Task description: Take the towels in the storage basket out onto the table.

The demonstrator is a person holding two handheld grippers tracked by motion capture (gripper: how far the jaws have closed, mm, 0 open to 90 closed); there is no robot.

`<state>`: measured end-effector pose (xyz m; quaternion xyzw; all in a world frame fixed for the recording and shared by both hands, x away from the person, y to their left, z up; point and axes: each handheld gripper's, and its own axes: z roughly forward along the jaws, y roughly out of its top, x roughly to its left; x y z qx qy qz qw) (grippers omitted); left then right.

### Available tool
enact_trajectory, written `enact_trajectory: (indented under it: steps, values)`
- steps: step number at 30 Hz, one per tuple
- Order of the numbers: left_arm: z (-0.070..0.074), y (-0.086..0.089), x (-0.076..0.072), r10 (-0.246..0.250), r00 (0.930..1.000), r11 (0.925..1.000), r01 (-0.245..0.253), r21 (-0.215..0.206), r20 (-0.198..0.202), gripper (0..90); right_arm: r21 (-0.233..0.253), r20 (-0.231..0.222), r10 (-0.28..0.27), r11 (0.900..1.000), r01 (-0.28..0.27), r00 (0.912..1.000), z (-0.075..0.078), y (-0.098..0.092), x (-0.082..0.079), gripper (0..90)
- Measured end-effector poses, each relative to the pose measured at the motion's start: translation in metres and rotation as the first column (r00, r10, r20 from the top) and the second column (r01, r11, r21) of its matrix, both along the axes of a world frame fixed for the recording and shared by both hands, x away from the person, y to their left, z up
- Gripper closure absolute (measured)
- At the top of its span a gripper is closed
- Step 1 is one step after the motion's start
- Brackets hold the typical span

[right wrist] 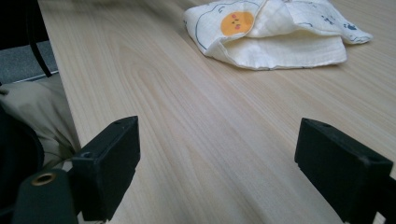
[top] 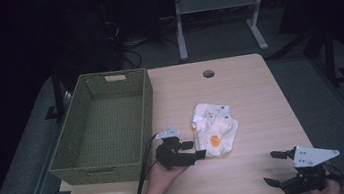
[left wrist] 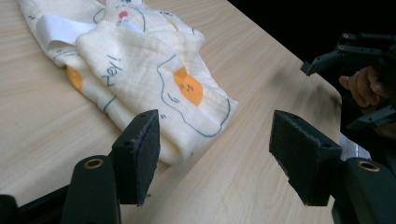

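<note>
crumpled soft cloth (top: 216, 129) on smooth wood table (top: 255, 96); left gripper (top: 198, 149) spread wide at its edge, right gripper (top: 273, 167) spread, well apart

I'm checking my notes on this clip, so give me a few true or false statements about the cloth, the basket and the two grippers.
1. The cloth lies inside the basket. False: it lies on the table, right of the basket.
2. The left gripper has its jaws open, close to the cloth's edge. True.
3. The right gripper is clamped on the cloth. False: it is open, apart from the cloth, near the table's front right corner.
4. The cloth is crumpled, not spread flat. True.
</note>
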<state>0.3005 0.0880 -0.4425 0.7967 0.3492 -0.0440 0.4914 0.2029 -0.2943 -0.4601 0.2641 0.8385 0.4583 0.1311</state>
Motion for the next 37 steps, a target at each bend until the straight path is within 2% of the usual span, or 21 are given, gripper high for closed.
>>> enact_trajectory:
  steps: [2,13,21,29,37]
  values:
    - [-0.001,0.002,-0.003,0.0,1.0,1.0,0.0,0.009,0.007,33.3,-0.003,-0.002,0.001,1.0,-0.001,1.0,-0.001,0.0,0.001,13.8]
    - [-0.007,0.011,-0.017,0.005,0.9999,1.0,-0.005,0.003,0.01,31.3,-0.005,-0.009,-0.007,1.0,0.007,0.9999,-0.001,0.0,0.001,13.8]
    - [-0.014,0.014,-0.024,0.011,0.9999,0.9996,-0.011,0.027,0.011,31.1,-0.006,-0.015,-0.008,1.0,0.008,0.9999,-0.002,0.0,0.001,13.8]
    - [-0.012,0.016,-0.032,0.016,0.9989,0.9993,-0.017,0.034,0.044,30.3,-0.004,-0.018,-0.004,1.0,0.004,0.9998,-0.003,-0.001,0.002,13.8]
    - [-0.014,0.018,-0.035,0.013,0.9988,0.9996,-0.014,0.025,0.047,28.5,0.003,-0.019,-0.005,1.0,0.005,0.9998,-0.002,-0.003,0.001,13.8]
